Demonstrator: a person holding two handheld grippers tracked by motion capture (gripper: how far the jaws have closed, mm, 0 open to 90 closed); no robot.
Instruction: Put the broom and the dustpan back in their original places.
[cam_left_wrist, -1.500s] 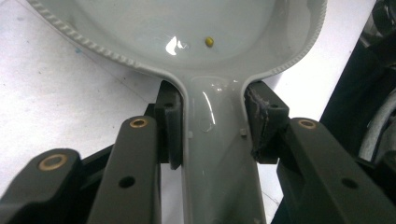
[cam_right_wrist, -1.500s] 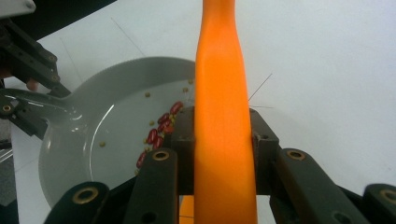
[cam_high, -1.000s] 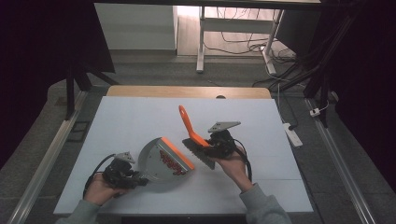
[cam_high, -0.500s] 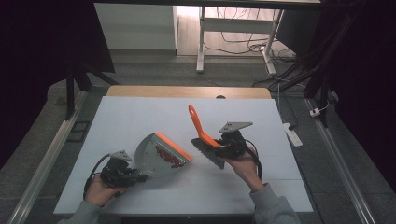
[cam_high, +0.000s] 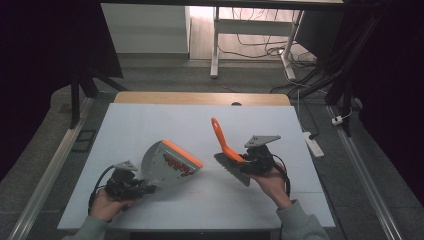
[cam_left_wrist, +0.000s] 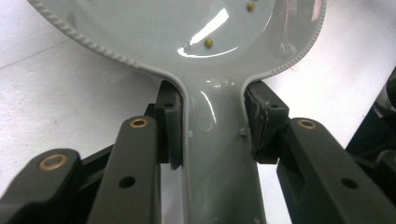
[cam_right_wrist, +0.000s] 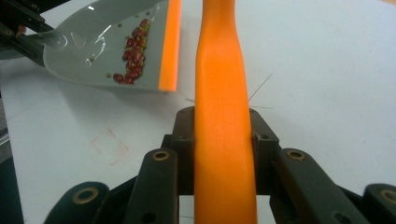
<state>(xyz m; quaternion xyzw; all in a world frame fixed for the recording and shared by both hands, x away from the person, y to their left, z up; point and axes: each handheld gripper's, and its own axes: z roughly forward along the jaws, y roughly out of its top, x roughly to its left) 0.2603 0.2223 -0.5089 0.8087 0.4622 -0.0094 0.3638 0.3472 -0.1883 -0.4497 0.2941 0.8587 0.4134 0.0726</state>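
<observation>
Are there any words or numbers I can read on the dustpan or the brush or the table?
There are none to read. The red patch in the grey dustpan is a pile of small red and greenish bits, not letters. The orange brush handle is plain. The white table bears only a faint reddish scribble, which forms no word or number.

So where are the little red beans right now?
In the high view the red beans lie inside the grey dustpan, heaped by its orange lip, left of centre on the white table, with the left gripper clamped on its handle.
</observation>
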